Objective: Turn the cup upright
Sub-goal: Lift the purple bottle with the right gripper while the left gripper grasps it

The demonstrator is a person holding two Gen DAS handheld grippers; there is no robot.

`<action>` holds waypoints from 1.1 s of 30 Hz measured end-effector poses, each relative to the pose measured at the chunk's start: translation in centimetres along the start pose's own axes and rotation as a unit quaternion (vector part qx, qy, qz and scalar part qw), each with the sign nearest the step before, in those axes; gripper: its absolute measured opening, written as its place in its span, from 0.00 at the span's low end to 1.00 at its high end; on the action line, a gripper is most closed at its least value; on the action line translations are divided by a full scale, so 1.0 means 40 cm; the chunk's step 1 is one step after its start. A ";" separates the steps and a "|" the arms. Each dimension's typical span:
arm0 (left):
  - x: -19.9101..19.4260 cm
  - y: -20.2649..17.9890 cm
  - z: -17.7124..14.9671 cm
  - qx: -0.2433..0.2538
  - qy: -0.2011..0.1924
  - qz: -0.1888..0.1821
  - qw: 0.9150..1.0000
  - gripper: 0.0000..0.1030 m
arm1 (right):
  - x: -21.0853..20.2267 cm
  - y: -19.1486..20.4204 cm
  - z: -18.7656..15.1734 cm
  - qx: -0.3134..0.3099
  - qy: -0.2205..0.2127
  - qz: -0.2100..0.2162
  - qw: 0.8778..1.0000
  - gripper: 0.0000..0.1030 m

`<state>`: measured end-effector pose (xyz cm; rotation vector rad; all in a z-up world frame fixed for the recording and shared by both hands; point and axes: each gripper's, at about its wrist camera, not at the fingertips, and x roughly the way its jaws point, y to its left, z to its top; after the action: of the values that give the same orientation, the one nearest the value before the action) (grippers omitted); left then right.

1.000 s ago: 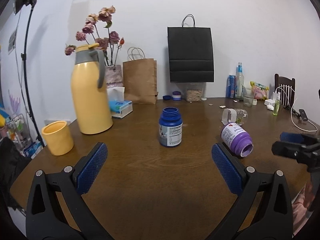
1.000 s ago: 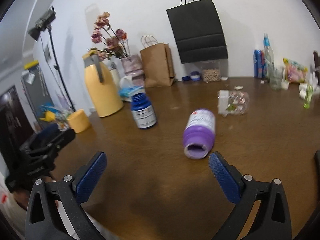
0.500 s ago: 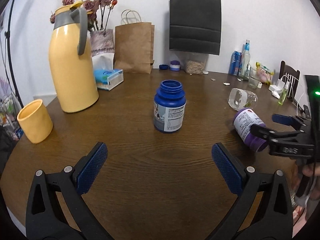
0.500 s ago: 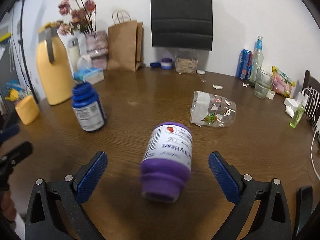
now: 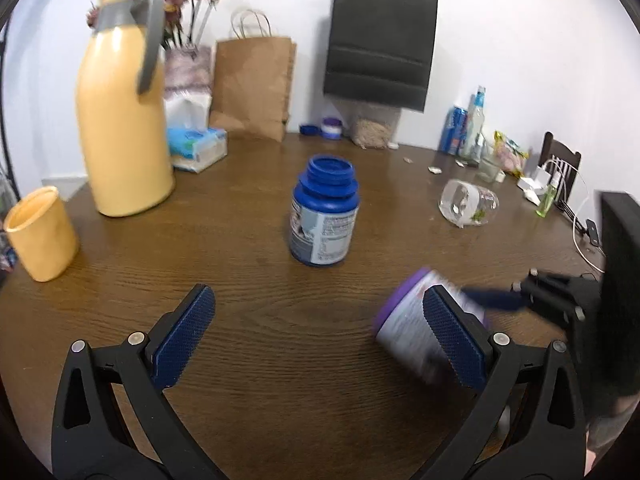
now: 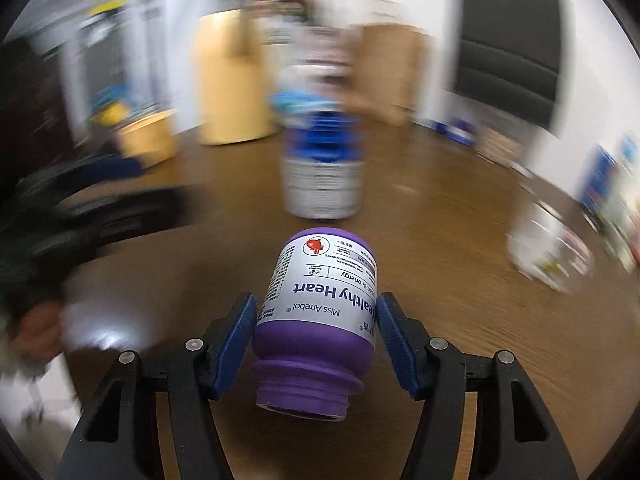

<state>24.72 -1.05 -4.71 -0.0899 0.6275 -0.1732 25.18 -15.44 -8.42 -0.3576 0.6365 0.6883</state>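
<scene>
A purple open-mouthed bottle (image 6: 320, 300) with a white "Healthy Heart" label lies along my right gripper (image 6: 316, 300), mouth towards the camera. Both blue pads press its sides, so that gripper is shut on it. In the left wrist view the same bottle (image 5: 408, 320) is blurred and tilted at the lower right, partly behind my right finger, with the right gripper (image 5: 496, 300) reaching in from the right. A clear cup (image 5: 468, 202) lies on its side further back right. My left gripper (image 5: 319, 296) is open, with only tabletop between its fingers.
A blue bottle (image 5: 324, 216) stands upright mid-table. A tall yellow jug (image 5: 124, 132) and a yellow cup (image 5: 40, 234) stand at the left. Paper bags (image 5: 252, 84), a tissue box (image 5: 196, 148) and small bottles (image 5: 468, 128) line the back edge.
My right gripper has moved onto the purple bottle and shut on it, swinging left with heavy blur. The left gripper has stayed open, its view shifted a little closer.
</scene>
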 end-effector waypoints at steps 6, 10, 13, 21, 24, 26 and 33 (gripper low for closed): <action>0.071 -0.035 0.031 0.022 0.036 -0.034 0.999 0.98 | -0.005 0.054 -0.010 -0.025 -0.006 0.025 0.999 0.65; 0.135 -0.054 0.032 0.029 0.082 -0.038 0.995 0.68 | -0.015 0.038 -0.021 -0.022 -0.002 0.026 0.999 0.66; 0.135 -0.051 0.026 0.020 0.085 -0.038 0.995 0.59 | -0.016 0.006 -0.030 -0.001 0.013 0.002 1.000 0.81; 0.077 -0.015 0.001 -0.002 0.083 -0.005 0.997 0.59 | -0.018 -0.120 -0.054 0.099 0.029 -0.051 0.993 0.81; 0.054 -0.011 0.014 -0.020 0.081 -0.018 0.996 0.60 | -0.020 -0.125 -0.053 0.109 0.026 -0.044 0.993 0.81; 0.040 -0.016 0.024 -0.032 0.079 -0.043 0.995 0.68 | -0.014 -0.126 -0.048 0.104 0.025 -0.049 0.993 0.81; 0.117 -0.113 0.031 0.030 0.156 -0.091 0.983 0.87 | -0.059 -0.184 -0.082 0.139 0.025 -0.072 0.987 0.81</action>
<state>28.58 -6.34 -5.80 -0.0630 0.9263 -0.3877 27.41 -23.57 -8.63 -0.1600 0.7360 0.4456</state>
